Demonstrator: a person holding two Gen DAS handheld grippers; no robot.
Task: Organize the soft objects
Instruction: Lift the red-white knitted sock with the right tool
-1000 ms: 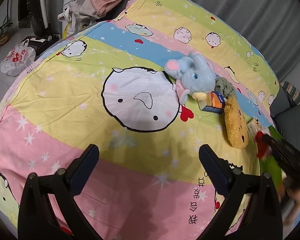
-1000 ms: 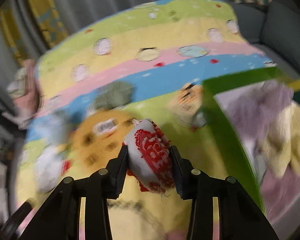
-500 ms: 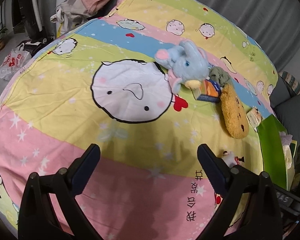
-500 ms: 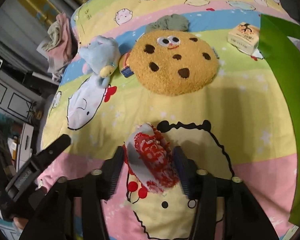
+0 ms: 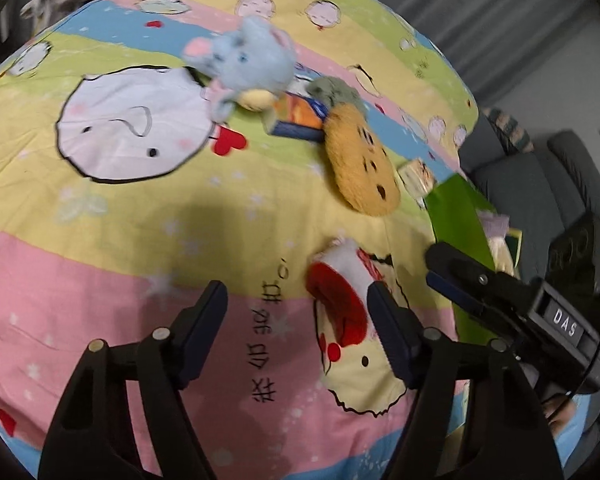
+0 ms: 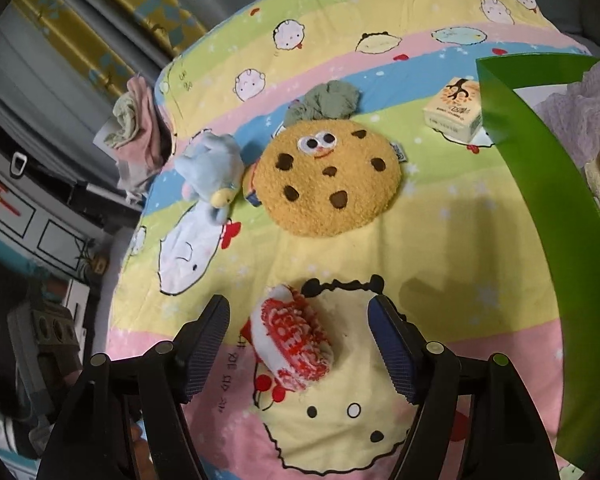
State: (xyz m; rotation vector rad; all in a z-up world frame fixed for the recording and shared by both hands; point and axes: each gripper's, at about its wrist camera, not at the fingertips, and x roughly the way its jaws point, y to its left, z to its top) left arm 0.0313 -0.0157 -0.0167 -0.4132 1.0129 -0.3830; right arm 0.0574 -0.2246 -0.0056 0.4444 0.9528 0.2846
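While the right gripper (image 6: 298, 340) stood with its jaws wide apart, a red-and-white plush toy (image 6: 290, 344) lay loose between them on the cartoon bedsheet (image 6: 440, 248), touching neither pad. It looked light and squashy, likely to give under pressure, so a grip across its thick middle would probably hold best. The left gripper (image 5: 298, 328) was likewise spread open and empty, the same toy (image 5: 340, 292) just beside its right finger. Further up the frame sat a cookie plush (image 6: 326, 176) and a blue elephant plush (image 6: 212, 164); a green box (image 6: 540, 168) holding soft items filled the right edge.
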